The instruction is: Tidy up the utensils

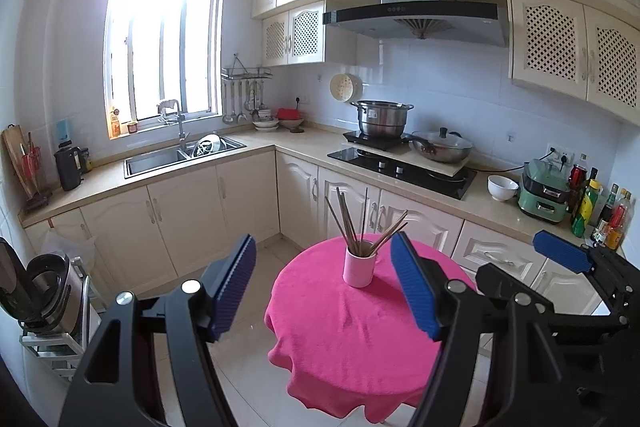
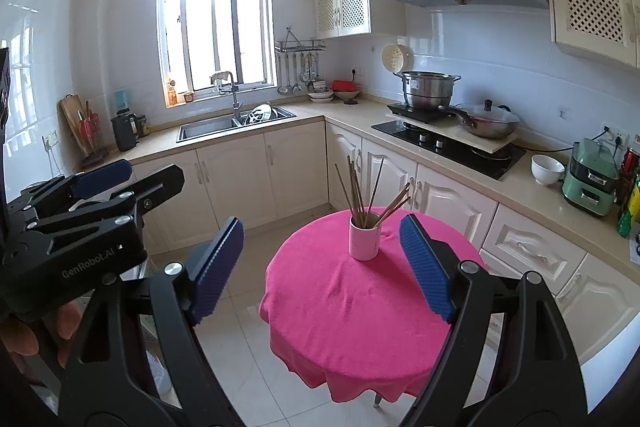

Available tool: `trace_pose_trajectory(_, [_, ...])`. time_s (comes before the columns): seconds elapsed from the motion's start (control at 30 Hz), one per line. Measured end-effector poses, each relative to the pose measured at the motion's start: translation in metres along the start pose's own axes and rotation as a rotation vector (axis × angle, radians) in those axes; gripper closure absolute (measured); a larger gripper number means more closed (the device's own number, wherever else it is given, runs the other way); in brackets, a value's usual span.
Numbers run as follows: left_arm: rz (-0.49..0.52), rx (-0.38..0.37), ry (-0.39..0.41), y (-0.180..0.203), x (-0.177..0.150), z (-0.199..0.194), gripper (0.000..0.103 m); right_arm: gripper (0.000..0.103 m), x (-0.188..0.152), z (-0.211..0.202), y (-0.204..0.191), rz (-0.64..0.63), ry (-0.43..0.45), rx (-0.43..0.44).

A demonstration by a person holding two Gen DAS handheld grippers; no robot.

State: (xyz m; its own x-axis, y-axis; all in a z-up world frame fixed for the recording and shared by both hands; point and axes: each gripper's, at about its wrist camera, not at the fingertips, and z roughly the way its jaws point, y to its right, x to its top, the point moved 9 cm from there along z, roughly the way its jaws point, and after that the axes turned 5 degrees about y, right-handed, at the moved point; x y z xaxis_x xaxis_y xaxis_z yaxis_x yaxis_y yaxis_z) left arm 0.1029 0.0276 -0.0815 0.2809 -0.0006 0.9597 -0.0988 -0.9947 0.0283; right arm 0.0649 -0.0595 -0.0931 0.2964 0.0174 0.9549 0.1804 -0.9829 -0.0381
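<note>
The thin brown wooden chopsticks (image 1: 352, 223) stand loosely in a small pale pink cylindrical cup (image 1: 359, 267), which sits near the middle of the round surface covered with a bright pink cloth (image 1: 352, 339). The chopsticks look light, stiff and rather smooth, so they may slip or rotate between the pads; I think it is best to take one near its upper half, where the sticks fan apart. The cup is probably ceramic and light, and it can tip on the soft cloth if a stick is pulled sideways. The left gripper (image 1: 324, 287) and the right gripper (image 2: 324, 267) are both spread wide and hold nothing, well back from the cup. Nothing stands between them and the cup; the kitchen cabinets (image 1: 208, 211) are behind.
</note>
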Motion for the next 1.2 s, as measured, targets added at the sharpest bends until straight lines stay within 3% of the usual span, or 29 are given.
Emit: trace_pose_trajectory(1.2, [0.005,-0.020,-0.018,0.004,-0.004,0.018,0.034,0.023,-0.003,0.006,0.009,0.025,-0.024,-0.015])
